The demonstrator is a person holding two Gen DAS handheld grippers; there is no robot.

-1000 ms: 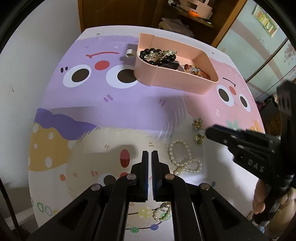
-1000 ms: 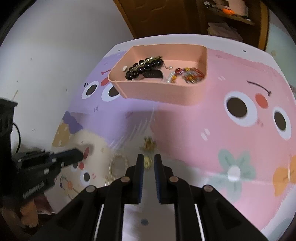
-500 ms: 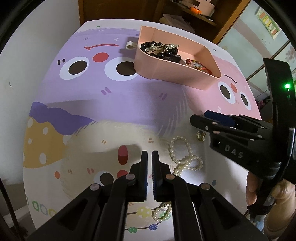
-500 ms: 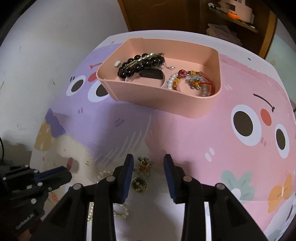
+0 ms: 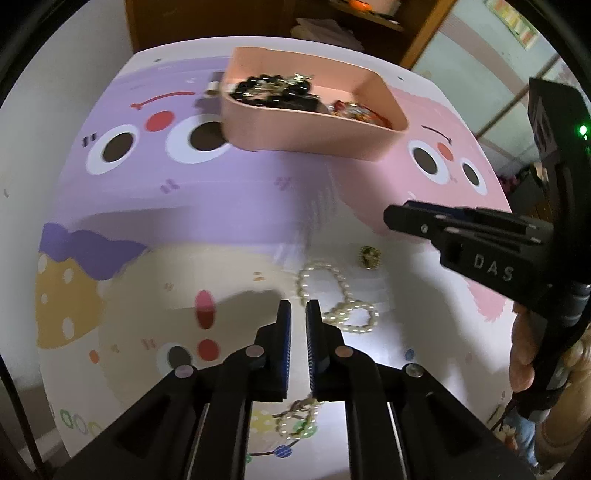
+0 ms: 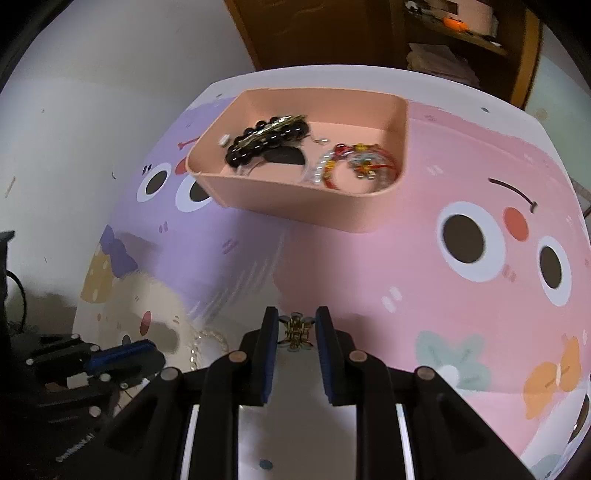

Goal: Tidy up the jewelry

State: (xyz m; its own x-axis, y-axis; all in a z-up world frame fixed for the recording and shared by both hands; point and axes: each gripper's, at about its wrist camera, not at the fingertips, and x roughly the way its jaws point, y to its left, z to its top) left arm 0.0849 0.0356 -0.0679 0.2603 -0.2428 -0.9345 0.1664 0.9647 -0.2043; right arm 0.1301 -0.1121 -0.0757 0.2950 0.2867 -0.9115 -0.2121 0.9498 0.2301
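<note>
A pink tray (image 5: 295, 129) (image 6: 295, 199) at the far side of the table holds a black bead bracelet (image 6: 266, 138) and red-and-pearl pieces (image 6: 354, 166). My right gripper (image 6: 296, 332) is open, its fingers either side of a small gold clip (image 6: 295, 334) without gripping it. It also shows in the left wrist view (image 5: 399, 218). A gold earring (image 5: 369, 255) and a pearl bracelet (image 5: 340, 299) lie on the mat. My left gripper (image 5: 298, 314) is nearly shut and empty, just left of the pearls.
A cartoon mat (image 5: 184, 221) covers the table. A small beaded bracelet (image 5: 295, 421) lies under my left gripper near the front edge. A wooden cabinet (image 6: 332, 33) stands behind the table, a white wall to the left.
My right gripper opened wider and moved forward until its fingers straddle the gold clip. My left gripper stayed near the pearls and parted slightly.
</note>
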